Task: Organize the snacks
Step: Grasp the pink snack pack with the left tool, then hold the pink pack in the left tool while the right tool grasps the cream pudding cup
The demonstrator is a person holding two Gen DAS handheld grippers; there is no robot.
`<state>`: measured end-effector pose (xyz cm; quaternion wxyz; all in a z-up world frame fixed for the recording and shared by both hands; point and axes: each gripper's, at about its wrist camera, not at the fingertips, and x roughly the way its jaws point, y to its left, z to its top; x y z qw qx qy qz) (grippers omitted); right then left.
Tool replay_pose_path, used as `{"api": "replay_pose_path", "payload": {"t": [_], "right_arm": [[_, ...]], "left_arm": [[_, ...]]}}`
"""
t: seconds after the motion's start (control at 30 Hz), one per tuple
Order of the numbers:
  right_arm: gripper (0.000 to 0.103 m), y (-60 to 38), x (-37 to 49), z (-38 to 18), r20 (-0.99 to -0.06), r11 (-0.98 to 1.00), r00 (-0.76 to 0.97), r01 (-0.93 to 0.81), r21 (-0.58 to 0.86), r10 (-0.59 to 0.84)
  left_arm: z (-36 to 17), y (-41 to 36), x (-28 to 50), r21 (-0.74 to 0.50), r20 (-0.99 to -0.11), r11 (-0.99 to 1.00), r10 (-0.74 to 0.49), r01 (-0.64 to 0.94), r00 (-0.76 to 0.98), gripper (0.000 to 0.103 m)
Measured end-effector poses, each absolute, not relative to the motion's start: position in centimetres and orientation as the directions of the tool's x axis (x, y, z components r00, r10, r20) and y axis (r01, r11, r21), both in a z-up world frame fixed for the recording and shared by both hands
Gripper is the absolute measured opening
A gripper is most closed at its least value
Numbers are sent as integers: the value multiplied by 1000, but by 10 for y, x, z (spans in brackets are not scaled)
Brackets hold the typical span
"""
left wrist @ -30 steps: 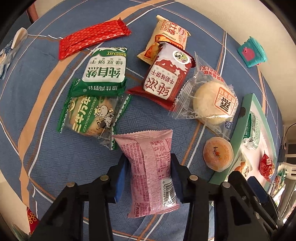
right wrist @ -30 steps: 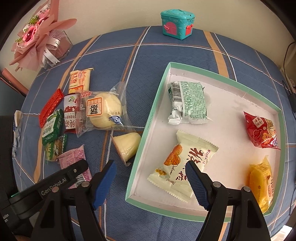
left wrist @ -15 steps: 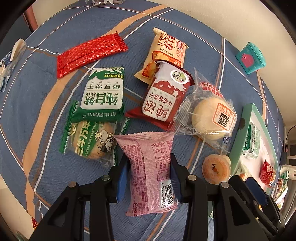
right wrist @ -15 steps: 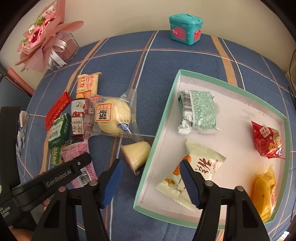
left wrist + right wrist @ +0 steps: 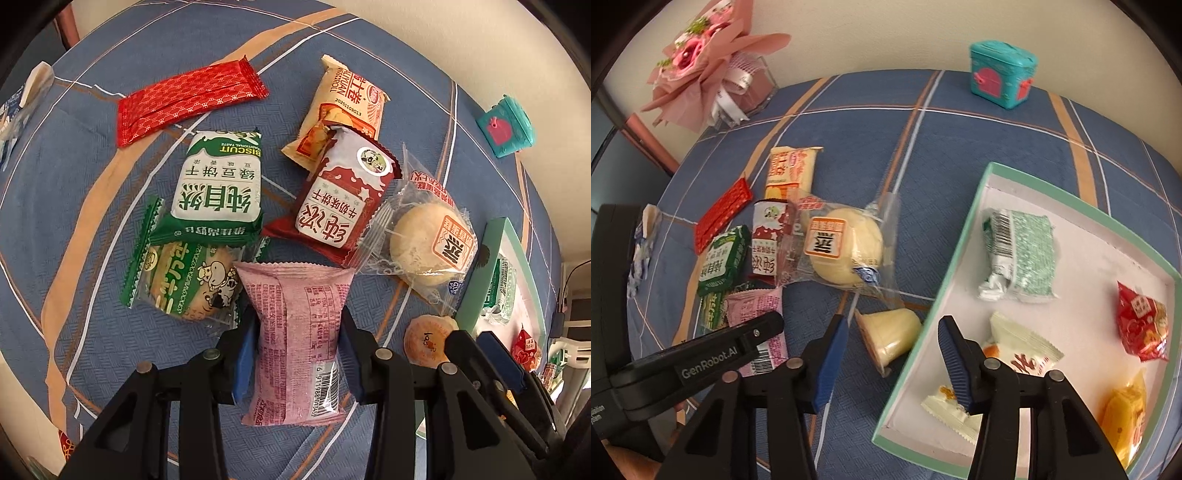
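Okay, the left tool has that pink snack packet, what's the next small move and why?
Probably lift the pink packet and carry it right toward the tray. The left tool is pinching its sides, while the tray's white floor shows bare space between the snacks there.

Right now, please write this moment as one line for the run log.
left gripper: shut on pink snack packet | right gripper: open, above jelly cup | tray: five snacks inside
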<state>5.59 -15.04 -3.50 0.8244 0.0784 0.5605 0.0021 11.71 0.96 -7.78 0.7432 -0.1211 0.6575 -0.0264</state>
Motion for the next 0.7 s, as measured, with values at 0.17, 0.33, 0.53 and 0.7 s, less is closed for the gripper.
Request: {"api": "replay_pose_path", "payload": {"t": [0.17,0.33,0.53,0.7], "right_arm": [[51,-140,61,-38,-927,995,369,44,93,70],[47,-135,64,-41,-931,997,361,19,76,64],[47,-131,71,-50,-937,999,346,17,49,41],[47,-129,73,-53,-939,999,342,16,43,35]], "left_arm": [[-85,24,115,-221,-970,968,-206,-119,130,43],[-88,29,113,-220,-970,967,-203,-126,131,43],[-86,28,106,-213,-971,967,-195,-138,135,43],[-82,29,105,-215,-971,965,-195,-147,137,43]]}}
